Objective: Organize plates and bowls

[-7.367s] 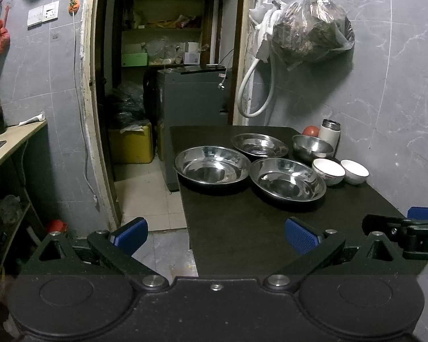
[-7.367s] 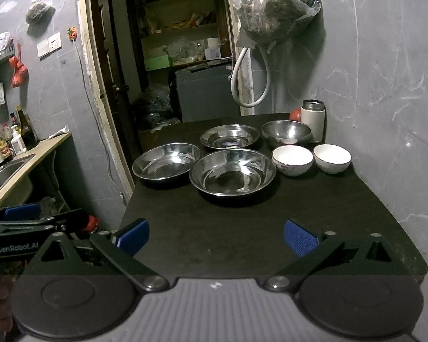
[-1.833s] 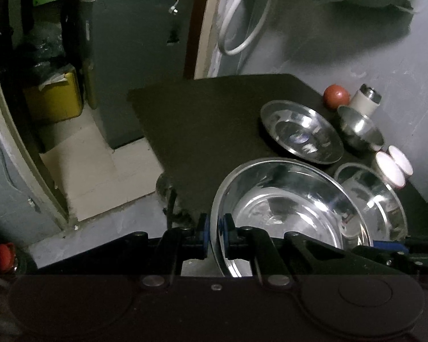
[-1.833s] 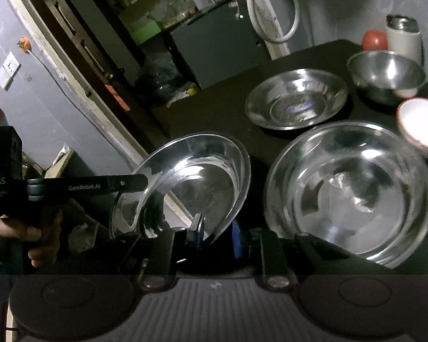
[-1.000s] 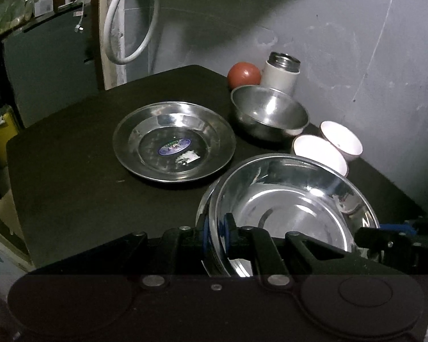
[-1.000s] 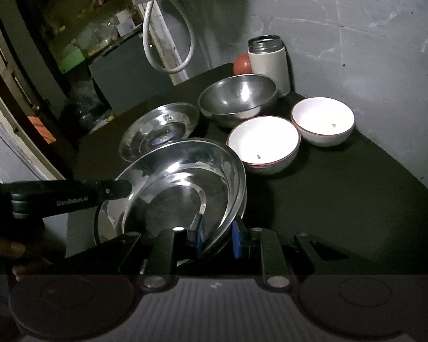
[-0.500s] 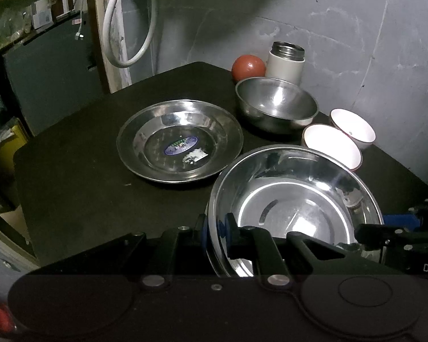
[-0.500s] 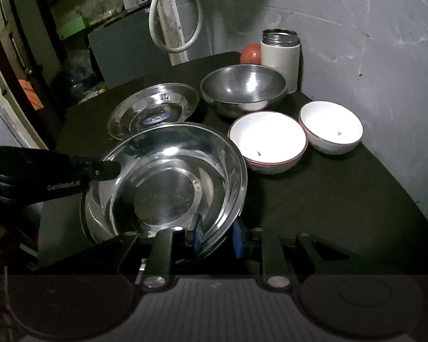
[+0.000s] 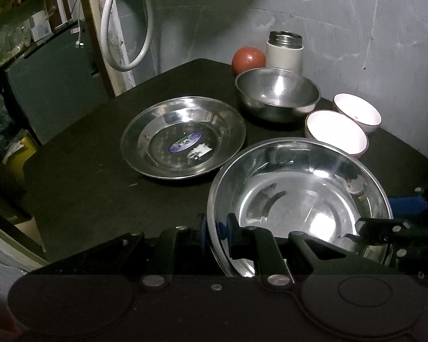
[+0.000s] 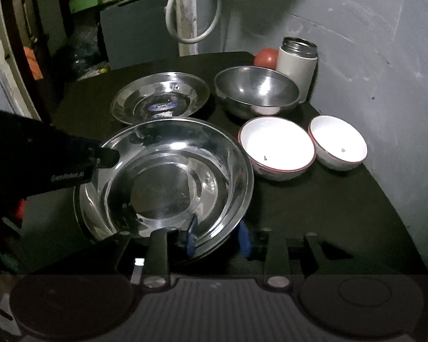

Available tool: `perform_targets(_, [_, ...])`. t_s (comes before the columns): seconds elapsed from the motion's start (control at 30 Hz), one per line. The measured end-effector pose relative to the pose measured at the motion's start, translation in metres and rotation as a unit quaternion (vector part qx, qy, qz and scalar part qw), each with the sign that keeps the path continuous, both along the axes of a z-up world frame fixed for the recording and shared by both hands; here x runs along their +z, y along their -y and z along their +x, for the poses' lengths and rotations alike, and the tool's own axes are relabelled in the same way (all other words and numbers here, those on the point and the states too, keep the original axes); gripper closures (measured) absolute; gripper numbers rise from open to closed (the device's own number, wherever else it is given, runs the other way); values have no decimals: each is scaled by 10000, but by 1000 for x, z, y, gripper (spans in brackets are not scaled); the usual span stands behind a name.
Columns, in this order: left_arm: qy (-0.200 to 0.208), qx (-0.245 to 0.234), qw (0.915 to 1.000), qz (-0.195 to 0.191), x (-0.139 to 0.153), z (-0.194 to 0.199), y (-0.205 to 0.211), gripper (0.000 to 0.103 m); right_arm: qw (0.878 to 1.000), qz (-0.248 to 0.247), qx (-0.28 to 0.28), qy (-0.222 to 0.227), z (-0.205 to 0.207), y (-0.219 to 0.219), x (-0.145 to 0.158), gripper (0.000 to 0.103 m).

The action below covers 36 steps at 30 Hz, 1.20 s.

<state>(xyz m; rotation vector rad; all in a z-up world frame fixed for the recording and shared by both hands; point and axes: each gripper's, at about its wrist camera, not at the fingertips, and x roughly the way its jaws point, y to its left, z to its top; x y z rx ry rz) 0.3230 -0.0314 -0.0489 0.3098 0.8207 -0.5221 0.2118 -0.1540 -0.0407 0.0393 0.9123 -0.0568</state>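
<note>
Nearest the viewer, both grippers grip one large shiny steel basin (image 9: 299, 199) that sits low over the near part of the black table (image 9: 85, 171). The left gripper (image 9: 216, 229) has its blue-padded jaws closed to a narrow gap on the basin's left rim, one pad inside the wall and one outside. The right gripper (image 10: 216, 238) is clamped in the same manner on the near rim, its blue fingers (image 10: 191, 236) straddling the thin metal edge. In the right wrist view a second rim line shows just under the basin's left edge, so it appears nested in another basin of like size; whether the two touch all round cannot be told.

Just beyond the basin, to the left, lies a shallow round steel plate with a blue sticker (image 9: 183, 138) at its centre, flat on the table and close to the basin's far rim. To the right stand two white ceramic bowls with reddish rims: the nearer bowl (image 10: 276, 147) just beside the basin, the farther bowl (image 10: 338, 142) beside it, near the wall.

Behind these sits a deep steel mixing bowl (image 9: 277, 93), upright. Farthest back, against the grey wall, stand a white flask with a steel top (image 9: 284, 52) and a red round fruit (image 9: 248, 59), side by side.
</note>
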Motion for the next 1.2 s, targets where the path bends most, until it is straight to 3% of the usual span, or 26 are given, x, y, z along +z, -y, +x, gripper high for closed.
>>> perform_targets(0.37, [-128, 181, 9997, -134, -2, 2, -7, 86, 9999, -107, 92, 8, 5, -5, -6, 58])
perform_targets(0.43, [-137, 245, 9994, -180, -1, 2, -9, 86, 9999, -90, 102, 25, 4, -5, -6, 48])
perform_targets(0.53, [-161, 342, 9988, -314, 1, 3, -15, 74, 9999, -72, 49, 52, 2, -5, -6, 42])
perform_targets(0.63, [-127, 436, 9982, -383, 3, 5, -22, 56, 10000, -32, -27, 78, -1, -4, -6, 34])
perform_targets(0.7, [-75, 507, 9978, -412, 5, 5, -27, 37, 9999, 14, -76, 119, -4, -3, -5, 27])
perform_targets(0.87, [29, 788, 9959, -452, 8, 7, -40, 11, 9992, 215, -207, 274, -13, 0, -1, 10])
perform_targets(1.0, [-24, 1008, 9933, -570, 9, 12, -54, 2, 9976, 383, -301, 489, -16, 0, 5, 1])
perform_targets(1.2, [-94, 1245, 9890, -792, 10, 26, -77, 1, 9947, 563, -357, 784, -10, -4, 13, 0])
